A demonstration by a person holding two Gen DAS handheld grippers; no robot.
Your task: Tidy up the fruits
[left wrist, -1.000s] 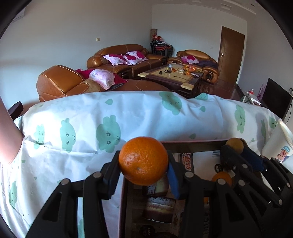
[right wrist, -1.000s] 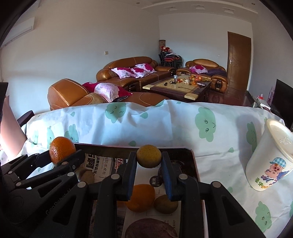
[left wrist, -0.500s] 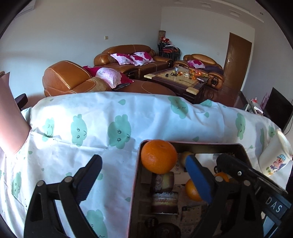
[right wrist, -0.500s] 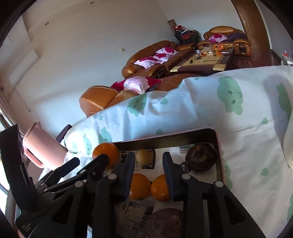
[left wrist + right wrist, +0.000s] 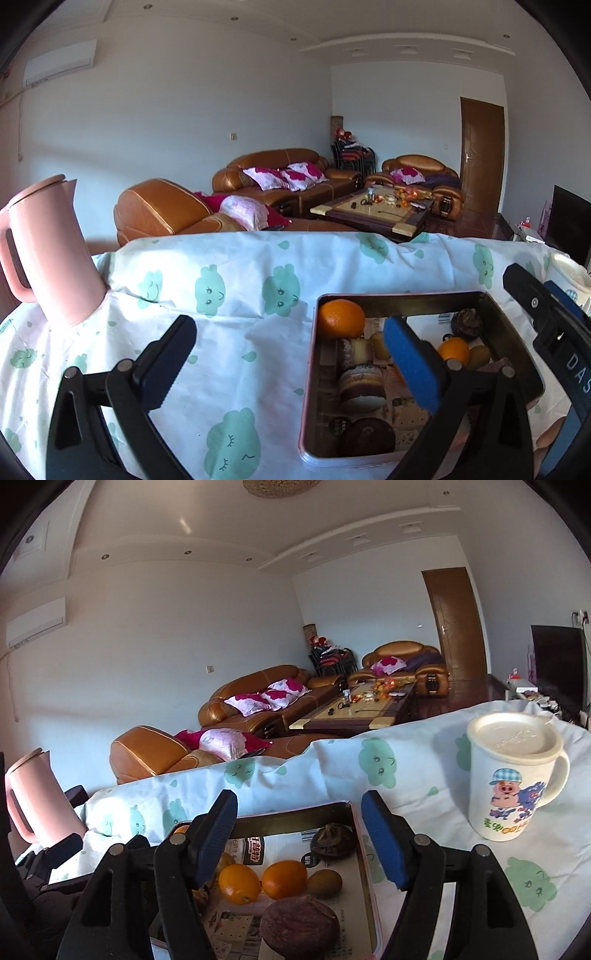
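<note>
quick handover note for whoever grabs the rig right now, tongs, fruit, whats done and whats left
Left tongs: opening, nothing between them, over the cloth by the tray.
Right tongs: opening, empty, above the tray.
Fruit: large orange in the tray's far left corner; two small oranges and a kiwi mid-tray.
Done: all visible fruit sits in the tray.
Left: no loose fruit visible on the cloth; check outside the views.

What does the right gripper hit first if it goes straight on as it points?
Probably the tray's far rim or the dark fruit there; right gripper is opening, nothing between its jaws. Depth is unclear.
</note>
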